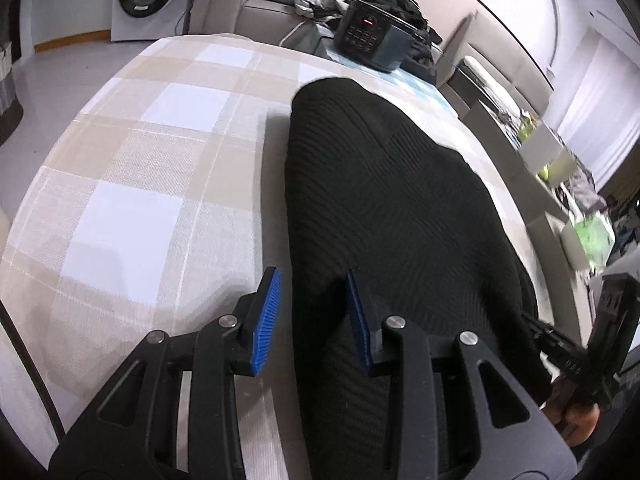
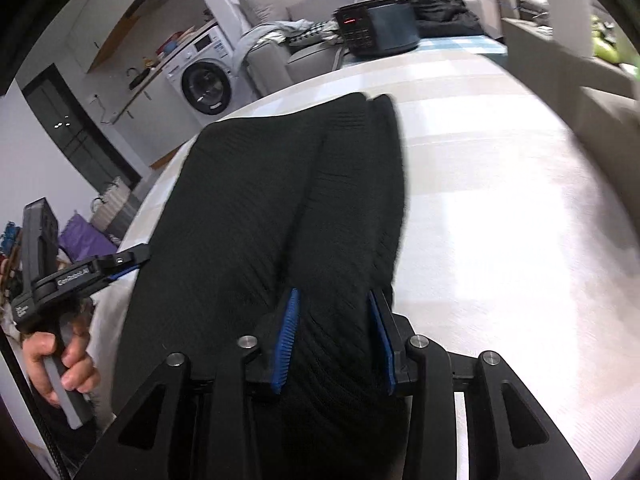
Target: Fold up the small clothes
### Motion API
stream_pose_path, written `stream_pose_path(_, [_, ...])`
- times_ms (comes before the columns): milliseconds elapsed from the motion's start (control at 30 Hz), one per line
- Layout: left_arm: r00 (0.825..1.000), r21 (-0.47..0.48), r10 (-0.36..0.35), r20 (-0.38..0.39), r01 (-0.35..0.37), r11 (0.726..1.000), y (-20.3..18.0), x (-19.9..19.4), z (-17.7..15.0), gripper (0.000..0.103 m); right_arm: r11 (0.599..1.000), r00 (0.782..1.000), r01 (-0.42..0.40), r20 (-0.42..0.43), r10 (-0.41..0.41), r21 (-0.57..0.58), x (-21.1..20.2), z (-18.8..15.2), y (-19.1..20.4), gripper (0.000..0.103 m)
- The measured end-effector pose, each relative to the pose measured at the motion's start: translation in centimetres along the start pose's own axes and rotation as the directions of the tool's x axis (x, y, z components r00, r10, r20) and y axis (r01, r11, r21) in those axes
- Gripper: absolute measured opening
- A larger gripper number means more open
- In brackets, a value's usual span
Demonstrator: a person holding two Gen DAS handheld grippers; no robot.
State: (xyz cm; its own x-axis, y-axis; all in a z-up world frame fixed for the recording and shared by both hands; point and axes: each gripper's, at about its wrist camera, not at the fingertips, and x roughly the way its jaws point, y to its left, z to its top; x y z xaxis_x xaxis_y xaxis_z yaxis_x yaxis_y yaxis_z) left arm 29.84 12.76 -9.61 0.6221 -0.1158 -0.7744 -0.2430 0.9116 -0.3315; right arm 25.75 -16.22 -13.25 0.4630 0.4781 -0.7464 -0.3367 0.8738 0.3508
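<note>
Black ribbed knit garment [image 1: 384, 184] is stretched down the frame centre across the beige checked tablecloth [image 1: 152, 160], its near edge clamped by the left gripper [image 1: 314, 320] and the right gripper [image 2: 334, 340]; folding seems barely begun, with a lengthwise crease visible

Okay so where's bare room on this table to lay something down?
Checked cloth left of the black garment is free; so is the pale stretch to its right. The far end is crowded by the black keypad appliance.
</note>
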Motion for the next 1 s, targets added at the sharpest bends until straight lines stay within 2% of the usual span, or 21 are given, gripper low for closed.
stream_pose_path(167, [1.000,0.028,-0.009,-0.014,0.010,1.000,-0.9,-0.9,-2.4,0.029,0.999,0.999,0.049,0.018,-0.049,0.016,-2.7,-1.8,-1.4,0.036])
stream_pose_path(267, [1.000,0.035,-0.007,-0.011,0.007,0.999,-1.3,-1.4,-3.3,0.029,0.999,0.999,0.023,0.047,-0.024,0.023,-4.0,-2.1,-1.0,0.036])
stream_pose_path(367, [1.000,0.050,-0.001,-0.006,0.001,0.999,-1.5,-1.8,-3.9,0.029,0.999,0.996,-0.034,0.086,0.035,-0.014,-4.5,-1.6,0.7,0.036])
stream_pose_path(467, [1.000,0.051,-0.003,-0.009,0.003,0.999,-1.6,-1.9,-4.4,0.030,0.991,0.989,-0.132,0.064,0.134,-0.032,-3.2,-0.6,2.5,0.036])
stream_pose_path(600, [1.000,0.074,0.008,-0.013,-0.007,0.997,-1.7,-1.9,-5.0,0.031,0.979,0.980,-0.201,0.012,0.201,0.018,0.2,0.5,3.0,0.036])
stream_pose_path(633, [1.000,0.077,0.011,-0.014,-0.010,0.997,-1.7,-1.9,-5.0,0.031,0.978,0.979,-0.206,0.003,0.206,0.045,1.0,0.8,2.8,0.034])
stream_pose_path(667, [1.000,0.078,0.013,-0.016,-0.011,0.997,-1.7,-1.8,-5.1,0.031,0.975,0.976,-0.215,-0.004,0.216,0.061,1.6,1.0,2.7,0.021])
stream_pose_path(700, [1.000,0.079,0.013,-0.019,-0.011,0.997,-1.6,-1.7,-5.0,0.031,0.975,0.976,-0.215,-0.011,0.216,0.065,1.9,1.4,2.9,0.010])
stream_pose_path(767, [1.000,0.075,0.006,-0.022,-0.004,0.997,-1.5,-1.8,-5.0,0.031,0.977,0.978,-0.210,0.007,0.210,0.032,1.1,1.2,3.5,0.007])
stream_pose_path(833, [1.000,0.078,0.002,-0.019,-0.001,0.997,-1.5,-2.0,-5.1,0.032,0.980,0.976,-0.196,0.091,0.198,-0.024,-1.1,1.5,4.4,0.007])
stream_pose_path(900, [1.000,0.081,0.003,-0.019,-0.001,0.997,-1.4,-1.9,-5.1,0.036,0.982,0.974,-0.180,0.130,0.185,-0.052,-2.4,1.6,5.0,0.007])
stream_pose_path(1000, [1.000,0.094,0.024,-0.019,-0.022,0.995,-1.5,-1.6,-5.3,0.037,0.991,0.992,-0.065,0.096,0.077,-0.120,-1.7,1.0,6.1,0.007])
